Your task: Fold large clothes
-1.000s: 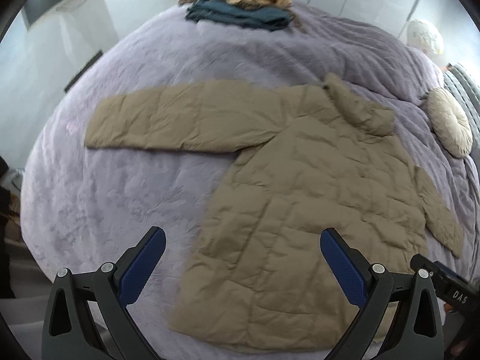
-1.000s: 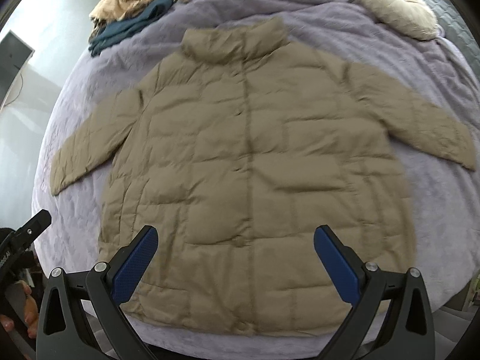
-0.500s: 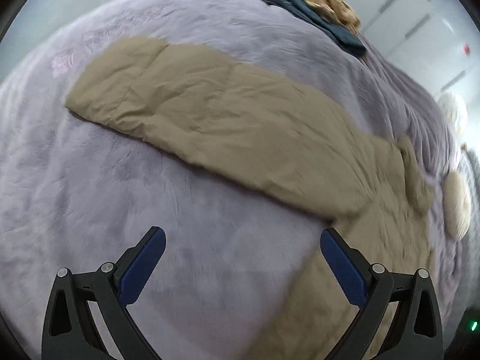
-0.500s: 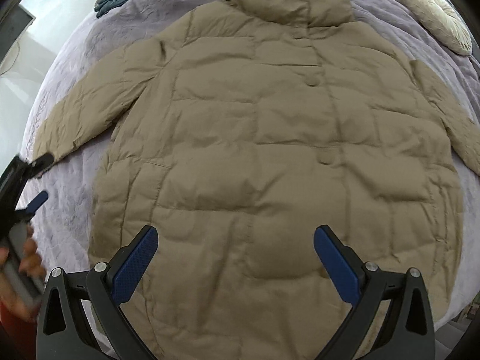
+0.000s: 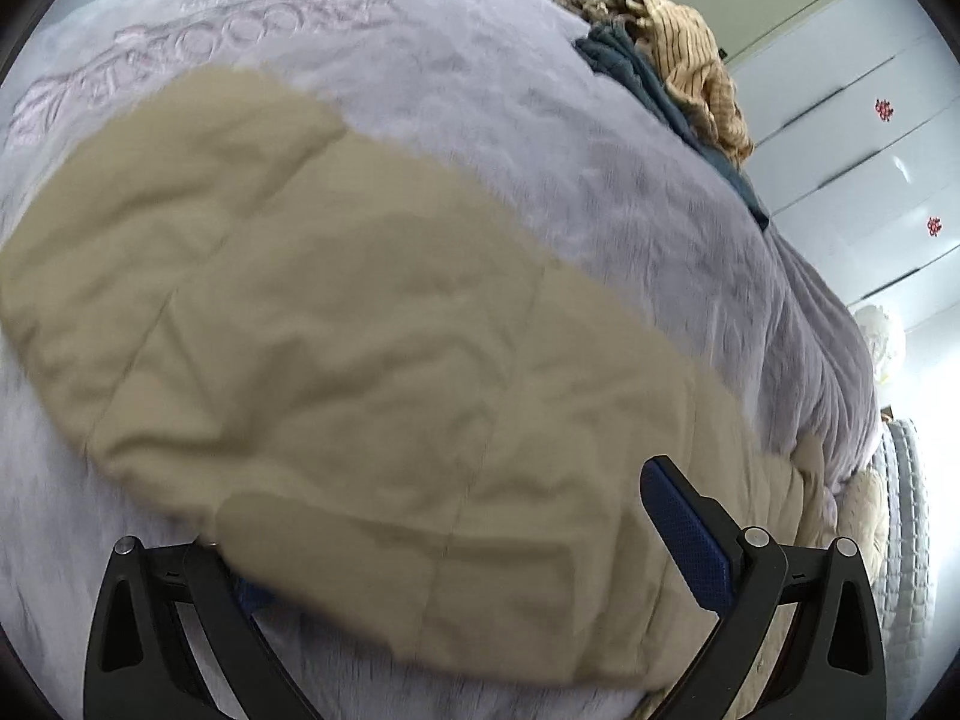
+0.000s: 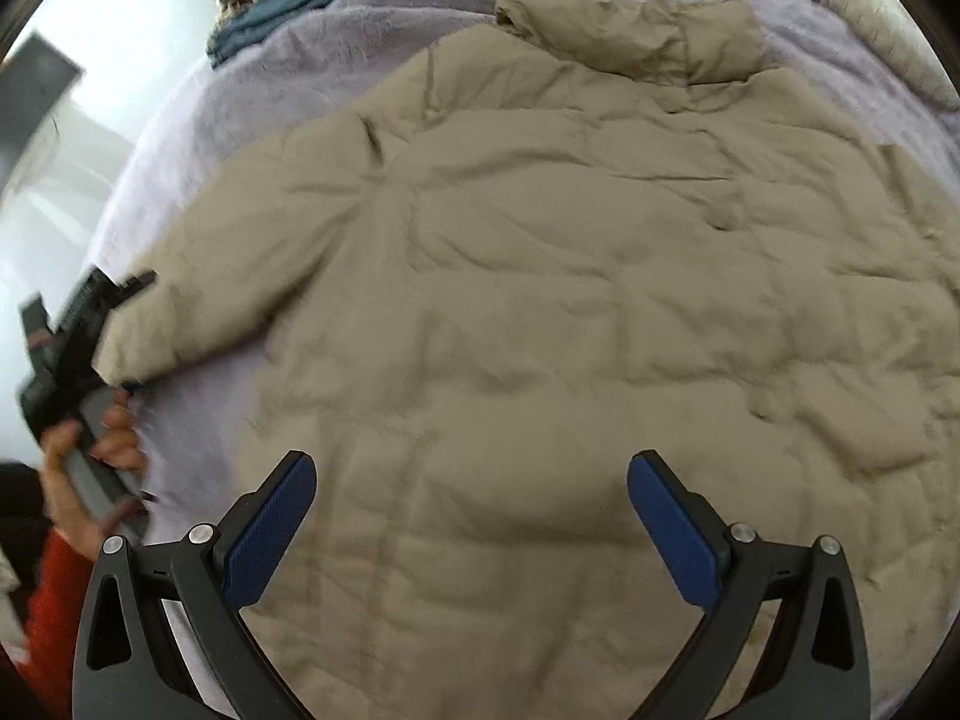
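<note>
A tan quilted puffer coat (image 6: 570, 312) lies flat, front up, on a lavender bedspread (image 6: 252, 84). Its collar (image 6: 624, 30) points to the far side. In the left wrist view the coat's sleeve (image 5: 336, 324) fills the frame. My left gripper (image 5: 468, 546) is open with the sleeve edge between its jaws; the left finger is partly hidden under the fabric. It also shows in the right wrist view (image 6: 78, 324) at the sleeve cuff. My right gripper (image 6: 471, 516) is open and empty, low over the coat's lower body.
A pile of folded clothes, teal and tan striped (image 5: 678, 78), sits at the far end of the bed. A round cream cushion (image 6: 888, 18) lies at the far right. White closet doors (image 5: 870, 138) stand beyond the bed.
My left gripper has moved down onto the sleeve, which now lies between its jaws. My right gripper has moved closer to the coat body.
</note>
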Tool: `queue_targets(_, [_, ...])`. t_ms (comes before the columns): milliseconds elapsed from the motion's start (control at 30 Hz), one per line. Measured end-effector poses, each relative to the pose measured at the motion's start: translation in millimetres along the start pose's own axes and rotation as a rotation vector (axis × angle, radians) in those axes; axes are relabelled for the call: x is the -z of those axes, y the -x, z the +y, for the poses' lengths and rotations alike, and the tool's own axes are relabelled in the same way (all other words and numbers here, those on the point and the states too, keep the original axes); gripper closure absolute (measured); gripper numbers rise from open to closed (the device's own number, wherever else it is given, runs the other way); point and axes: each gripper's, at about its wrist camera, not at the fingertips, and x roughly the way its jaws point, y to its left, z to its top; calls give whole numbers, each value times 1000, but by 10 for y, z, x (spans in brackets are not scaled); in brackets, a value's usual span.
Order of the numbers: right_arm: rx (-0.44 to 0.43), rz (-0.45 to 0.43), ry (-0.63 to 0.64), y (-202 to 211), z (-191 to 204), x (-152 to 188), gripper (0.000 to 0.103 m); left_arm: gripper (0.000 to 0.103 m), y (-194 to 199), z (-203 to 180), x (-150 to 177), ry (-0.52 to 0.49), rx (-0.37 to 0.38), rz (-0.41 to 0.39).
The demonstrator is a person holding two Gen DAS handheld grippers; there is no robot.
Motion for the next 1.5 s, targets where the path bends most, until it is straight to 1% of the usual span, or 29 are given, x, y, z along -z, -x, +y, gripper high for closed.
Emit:
queue_targets(33, [-21,-11,-4,-25,32,-43,0,17,5,-23,-19,-13,-16,-11])
queue_targets(67, [-47,-27,-4,-39,55,-95,0,36,3,-45,-58,-34,-32,-17])
queue_targets(100, [-63,-42,1,-52,86,-131,0,44,6,-57,-78,-48,-41,-13])
queue_targets(167, [-83,-94,26,-64,163,-222,0,70,20,-47,-133,-57,-36,-15])
queue_targets(200, [-87,-100,44,-86,208,-279,0,71,49,-43,-150,-63,-34,-18])
queue_targets(233, [-82,-84,62,-126,248,-335,0,71,76,-53,-168,-71,-37,-25])
queue_targets(300, [-50,-31,81,-249,333,-501,0,71,185,-126,-169,-104,-44,-56])
queue_targets(333, [-58,-27,66,-278,334,-540,0,71,242,-190,-163,-129,-49,-71])
queue_targets(367, [-91,-35,37,-312,314,-603,0,71,307,-247,-169,-149,-48,-84])
queue_targets(400, [-128,-49,11,-356,310,-691,2,71,352,-311,-169,-164,-44,-93])
queue_targets(467, [-161,-66,10,-418,370,-836,21,71,495,-455,-173,-198,-35,-118])
queue_targets(500, [-170,-64,16,-457,399,-854,46,71,600,-562,-174,-227,-27,-136])
queue_targets(533, [-198,-44,18,-532,445,-914,73,71,678,-640,-168,-251,-23,-148])
queue_targets(567, [-245,-13,7,-630,480,-964,82,71,767,-726,-143,-280,-17,-161])
queue_targets(600, [-276,3,-3,-704,497,-975,87,71,814,-839,-128,-304,-12,-170])
queue_targets(700, [-334,12,13,-888,619,-993,88,71,961,-1183,-47,-391,12,-194])
queue_targets(733, [-349,27,14,-987,651,-984,88,71,994,-1287,-14,-418,21,-197])
queue_targets(800, [-374,83,-1,-1219,691,-943,88,71,1023,-1564,102,-482,51,-191])
queue_targets(867, [-378,98,-16,-1328,674,-931,88,71,1019,-1812,230,-535,79,-169])
queue_targets(933, [-421,124,-52,-1339,599,-941,88,71,979,-2079,385,-594,104,-148])
queue_targets(967, [-447,137,-73,-1300,540,-945,88,71,957,-2201,476,-624,115,-141])
queue_targets(1033, [-466,135,-92,-1148,380,-930,88,71,883,-2455,658,-674,141,-115])
queue_targets(1133, [-441,107,-118,-836,-55,-842,88,71,740,-2821,958,-722,189,-68])
queue_targets(1200, [-421,96,-157,-661,-420,-756,88,71,624,-3088,1237,-766,230,-39])
queue_targets(1267, [-359,67,-191,-466,-816,-641,88,71,467,-3270,1506,-816,240,-7])
queue_targets(1333, [-311,43,-230,-306,-1145,-557,88,71,240,-3444,1813,-880,226,37])
queue_targets(1400, [-273,19,-270,-166,-1453,-472,88,70,31,-3524,2117,-924,186,85])
queue_targets(1500, [-209,0,-276,-60,-1681,-381,88,70,-221,-3499,2372,-948,126,161])
